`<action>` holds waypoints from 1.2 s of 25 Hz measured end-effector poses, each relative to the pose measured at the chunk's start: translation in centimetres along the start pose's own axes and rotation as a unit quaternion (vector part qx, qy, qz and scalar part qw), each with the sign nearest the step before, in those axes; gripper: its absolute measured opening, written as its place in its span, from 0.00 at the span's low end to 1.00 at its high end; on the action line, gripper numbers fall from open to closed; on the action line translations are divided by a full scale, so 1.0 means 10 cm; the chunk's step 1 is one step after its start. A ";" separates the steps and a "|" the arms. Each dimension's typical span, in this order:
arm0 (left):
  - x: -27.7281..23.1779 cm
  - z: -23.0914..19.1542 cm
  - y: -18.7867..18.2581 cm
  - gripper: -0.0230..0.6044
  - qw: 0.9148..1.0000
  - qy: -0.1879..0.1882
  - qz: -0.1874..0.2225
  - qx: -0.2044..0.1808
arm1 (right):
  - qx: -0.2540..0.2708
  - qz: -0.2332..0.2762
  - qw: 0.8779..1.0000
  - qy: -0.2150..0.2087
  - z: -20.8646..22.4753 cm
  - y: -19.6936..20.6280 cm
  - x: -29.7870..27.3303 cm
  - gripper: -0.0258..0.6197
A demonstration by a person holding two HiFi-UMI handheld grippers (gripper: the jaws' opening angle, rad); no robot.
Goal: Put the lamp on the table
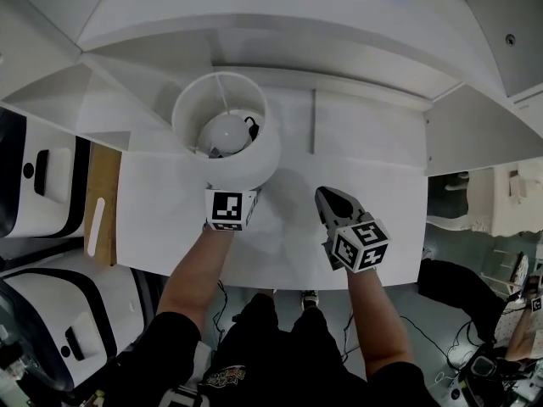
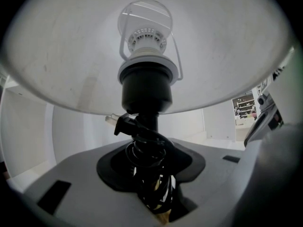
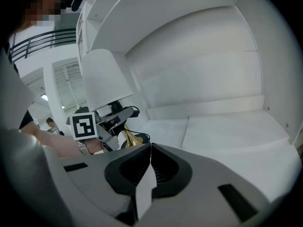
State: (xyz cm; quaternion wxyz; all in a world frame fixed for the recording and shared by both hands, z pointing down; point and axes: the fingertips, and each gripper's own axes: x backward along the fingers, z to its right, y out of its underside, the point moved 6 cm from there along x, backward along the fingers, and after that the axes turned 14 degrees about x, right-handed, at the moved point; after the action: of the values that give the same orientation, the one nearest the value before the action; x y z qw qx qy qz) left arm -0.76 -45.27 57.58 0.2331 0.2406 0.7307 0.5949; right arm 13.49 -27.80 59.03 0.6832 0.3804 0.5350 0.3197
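Currently two grippers are showing. One lamp [image 1: 254, 166] is standing upright on the single white table [image 1: 373, 168]. The left gripper [image 2: 150, 183] is pinching its cord-wrapped stem between its fingers, just under the shade. The right gripper [image 3: 147, 148] is keeping its fingers pressed together, empty, beside the lamp and apart from it.

White curved shelves [image 1: 280, 15] all round — a wooden panel [image 1: 103, 200] at left.
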 end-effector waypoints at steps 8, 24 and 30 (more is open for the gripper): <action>0.06 0.02 0.04 0.31 1.000 -0.022 -0.011 -0.011 | -0.002 0.004 1.000 -0.004 0.00 0.04 0.11 0.08; 0.86 0.26 0.23 0.33 0.994 -0.090 -0.056 -0.009 | 0.008 0.020 0.999 -0.027 -0.02 0.06 0.53 0.08; 1.24 0.52 0.16 0.32 0.991 -0.112 -0.068 0.003 | 0.023 0.034 0.998 -0.046 -0.07 0.00 0.74 0.08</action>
State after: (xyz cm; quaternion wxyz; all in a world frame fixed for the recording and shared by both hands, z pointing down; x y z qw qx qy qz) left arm -7.05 -33.26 57.49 0.3525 0.2559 0.7166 0.5447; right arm 14.48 -21.45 55.36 0.6870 0.4283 0.4969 0.3127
